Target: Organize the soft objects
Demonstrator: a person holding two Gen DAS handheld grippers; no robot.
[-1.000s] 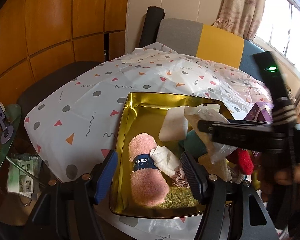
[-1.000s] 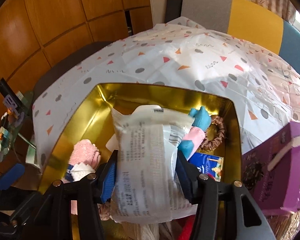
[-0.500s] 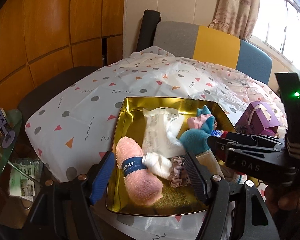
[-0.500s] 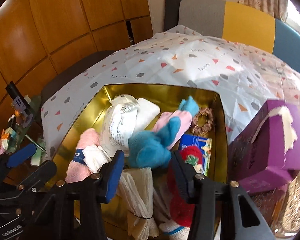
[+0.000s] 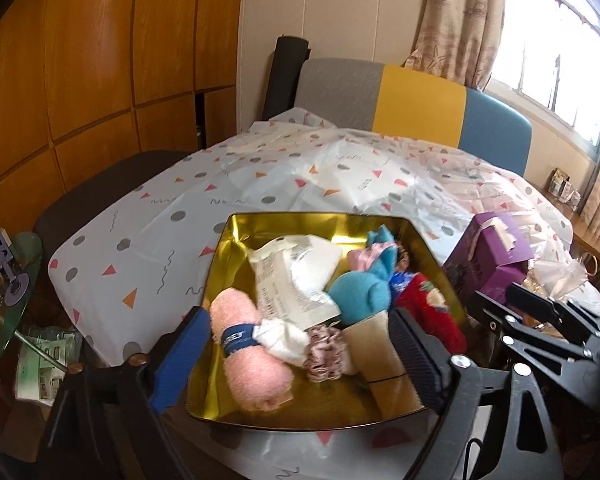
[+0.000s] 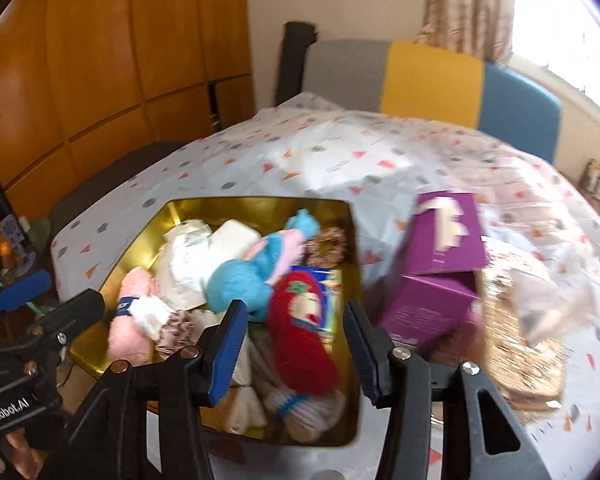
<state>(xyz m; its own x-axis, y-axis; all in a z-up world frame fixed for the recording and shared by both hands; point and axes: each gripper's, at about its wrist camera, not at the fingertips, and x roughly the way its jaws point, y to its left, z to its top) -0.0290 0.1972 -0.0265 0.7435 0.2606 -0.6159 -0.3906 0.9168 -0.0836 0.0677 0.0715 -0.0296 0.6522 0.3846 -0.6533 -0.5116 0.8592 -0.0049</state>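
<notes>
1. The left gripper (image 5: 300, 354) has its jaws spread wide, with nothing between them.
2. Its left finger (image 5: 180, 364) wears a blue ribbed pad; its right finger (image 5: 414, 354) shows a dark ribbed pad.
3. The right gripper (image 6: 294, 354) is also spread open and holds nothing.
4. Both of its fingers (image 6: 228, 348) carry blue ribbed pads.
5. In the right wrist view, the left gripper's black body sits at the lower left, with fingertips of the person's left hand (image 6: 10, 450) showing beneath it.
6. The right wrist view is blurred.
</notes>
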